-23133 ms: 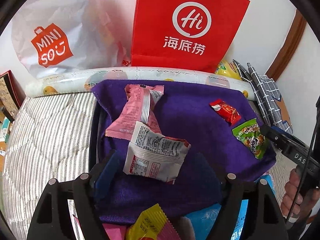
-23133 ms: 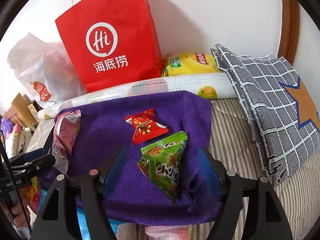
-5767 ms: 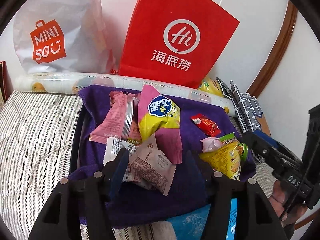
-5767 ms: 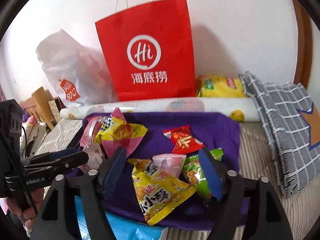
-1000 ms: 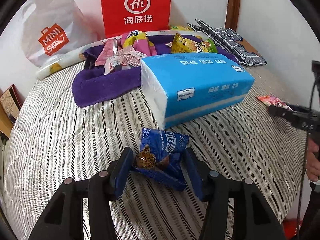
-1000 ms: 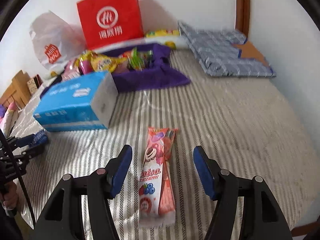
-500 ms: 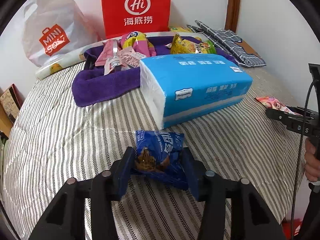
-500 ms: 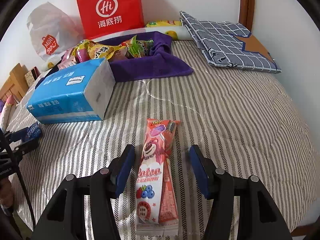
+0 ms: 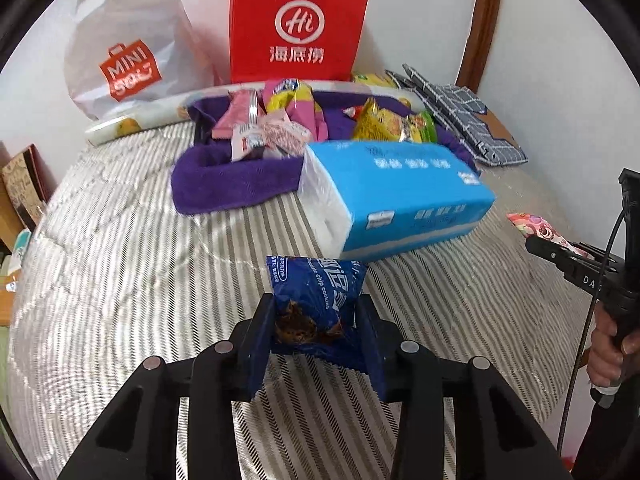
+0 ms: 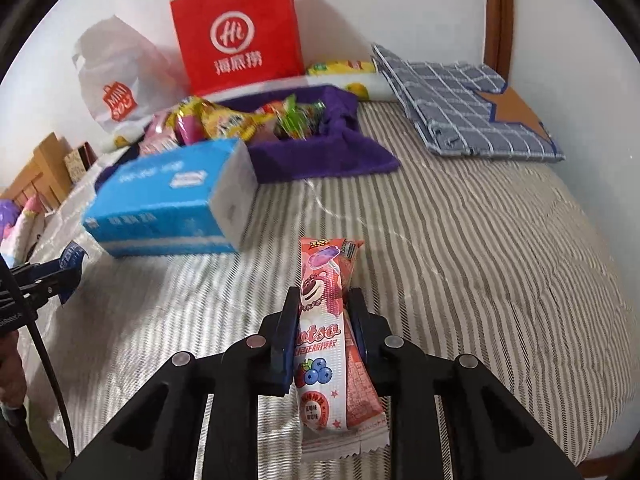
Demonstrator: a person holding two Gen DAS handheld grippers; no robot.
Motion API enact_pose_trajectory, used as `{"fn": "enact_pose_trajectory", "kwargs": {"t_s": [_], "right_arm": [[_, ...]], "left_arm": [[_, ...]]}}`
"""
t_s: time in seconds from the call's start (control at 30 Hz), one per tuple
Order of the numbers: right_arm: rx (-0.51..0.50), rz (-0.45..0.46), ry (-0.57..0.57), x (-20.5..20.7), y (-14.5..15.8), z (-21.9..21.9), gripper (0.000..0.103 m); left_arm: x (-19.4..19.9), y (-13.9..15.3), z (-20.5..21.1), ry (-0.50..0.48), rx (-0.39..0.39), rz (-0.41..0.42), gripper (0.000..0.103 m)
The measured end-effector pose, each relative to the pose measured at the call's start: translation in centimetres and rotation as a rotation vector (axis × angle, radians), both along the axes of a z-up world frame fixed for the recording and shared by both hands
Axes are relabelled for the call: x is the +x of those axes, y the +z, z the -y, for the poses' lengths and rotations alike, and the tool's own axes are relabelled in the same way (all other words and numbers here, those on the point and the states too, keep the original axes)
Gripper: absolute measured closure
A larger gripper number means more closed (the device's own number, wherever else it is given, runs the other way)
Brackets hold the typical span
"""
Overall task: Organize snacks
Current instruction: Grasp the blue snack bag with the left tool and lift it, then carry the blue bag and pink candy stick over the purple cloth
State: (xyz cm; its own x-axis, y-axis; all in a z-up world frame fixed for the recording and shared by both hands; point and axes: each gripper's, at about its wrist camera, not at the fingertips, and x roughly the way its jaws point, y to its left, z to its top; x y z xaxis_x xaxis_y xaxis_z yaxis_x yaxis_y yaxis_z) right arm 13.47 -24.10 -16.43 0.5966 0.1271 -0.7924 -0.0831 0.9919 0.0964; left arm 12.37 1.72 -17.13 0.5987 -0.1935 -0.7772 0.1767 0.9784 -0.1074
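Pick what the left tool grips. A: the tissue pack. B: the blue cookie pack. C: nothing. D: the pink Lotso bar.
B: the left tool is shut on the blue cookie pack, its fingers pressed against both sides of the pack.

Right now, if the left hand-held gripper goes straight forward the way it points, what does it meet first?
Most likely the blue-and-white tissue pack, which lies just beyond the dark blue cookie packet clamped in the left hand-held gripper. The purple towel with the snacks lies further back. Depth is uncertain in the fisheye view.
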Motion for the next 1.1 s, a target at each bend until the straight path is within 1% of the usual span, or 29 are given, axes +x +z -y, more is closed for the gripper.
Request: {"fn": "enact_pose_trajectory", "kwargs": {"t_s": [0.1,0.17,0.37,0.47,0.57,0.7,0.87,1.1], "right_arm": [[0.006,0.029,0.016,0.0,1.1,-0.6,0.080],[0.011,0.045,0.020,0.0,1.9,-1.0,0.080],[0.029,0.088,0.028,0.5,4.5,-2.1,0.080],[0.033,0.108,0.023,1.0,5.5,-2.5,0.080],[0.037,0.129,0.029,1.9,6.7,-2.9,0.080],[0.003,0.167,0.047,3.4,8.0,-3.9,0.080],[-0.012,0.198,0.075,5.7,9.1,-5.0,0.080],[-0.003,0.213,0.103,9.6,9.5,-5.7,0.080]], "left_arm": [[-0.3,1.1,-0.1,0.016,0.001,0.029,0.065],[-0.3,1.9,-0.2,0.022,-0.012,0.042,0.065],[0.3,3.5,-0.3,0.049,-0.042,0.061,0.065],[0.9,4.2,-0.2,0.073,-0.027,0.079,0.065],[1.9,4.7,-0.2,0.067,-0.051,0.080,0.065],[3.3,5.3,-0.3,0.069,-0.077,0.082,0.065],[5.3,6.1,-0.4,0.081,-0.078,0.097,0.065],[8.4,6.8,-1.1,0.117,-0.067,0.113,0.065]]}}
